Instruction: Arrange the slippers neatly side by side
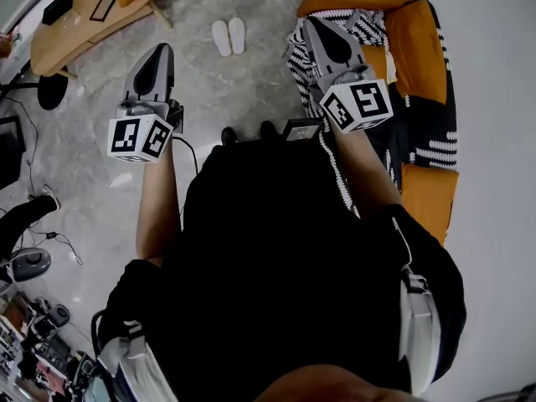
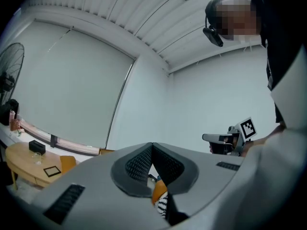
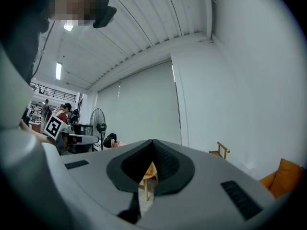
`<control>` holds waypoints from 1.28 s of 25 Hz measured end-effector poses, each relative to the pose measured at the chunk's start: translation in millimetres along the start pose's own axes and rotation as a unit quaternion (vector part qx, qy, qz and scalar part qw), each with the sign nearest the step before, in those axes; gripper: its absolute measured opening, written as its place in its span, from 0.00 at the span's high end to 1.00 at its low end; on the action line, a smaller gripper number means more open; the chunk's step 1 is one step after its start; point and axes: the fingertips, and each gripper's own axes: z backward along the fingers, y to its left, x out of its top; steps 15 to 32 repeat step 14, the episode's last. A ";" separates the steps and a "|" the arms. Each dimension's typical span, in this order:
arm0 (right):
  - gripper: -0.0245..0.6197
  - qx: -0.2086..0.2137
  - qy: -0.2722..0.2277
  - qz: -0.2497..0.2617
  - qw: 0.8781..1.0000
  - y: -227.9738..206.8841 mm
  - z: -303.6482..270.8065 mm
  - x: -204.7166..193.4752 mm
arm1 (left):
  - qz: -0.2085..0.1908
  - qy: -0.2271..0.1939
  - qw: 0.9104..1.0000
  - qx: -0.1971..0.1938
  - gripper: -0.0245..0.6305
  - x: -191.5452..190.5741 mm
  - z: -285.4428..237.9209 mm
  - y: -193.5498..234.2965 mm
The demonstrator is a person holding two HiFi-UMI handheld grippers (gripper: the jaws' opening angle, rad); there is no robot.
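The white slippers (image 1: 228, 36) lie paired on the floor (image 1: 243, 90), well ahead of both jaws. The left gripper (image 1: 162, 50) and right gripper (image 1: 313, 25) are closed, empty.

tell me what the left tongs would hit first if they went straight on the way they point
Nothing near, it seems: the shut left tongs aim across the room, over the sofa, so the far wall looks first in line. Depth is unclear.
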 end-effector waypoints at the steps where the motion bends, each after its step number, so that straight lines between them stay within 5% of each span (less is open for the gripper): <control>1: 0.91 0.000 0.000 0.002 1.000 -1.0 3.0 -0.9 | 0.002 0.003 1.000 0.000 0.94 -2.3 -1.9 -2.0; 32: 0.91 0.001 0.001 0.008 1.000 -14.4 14.3 -8.6 | -0.016 0.018 0.999 -0.027 0.94 -1.0 -13.9 -26.4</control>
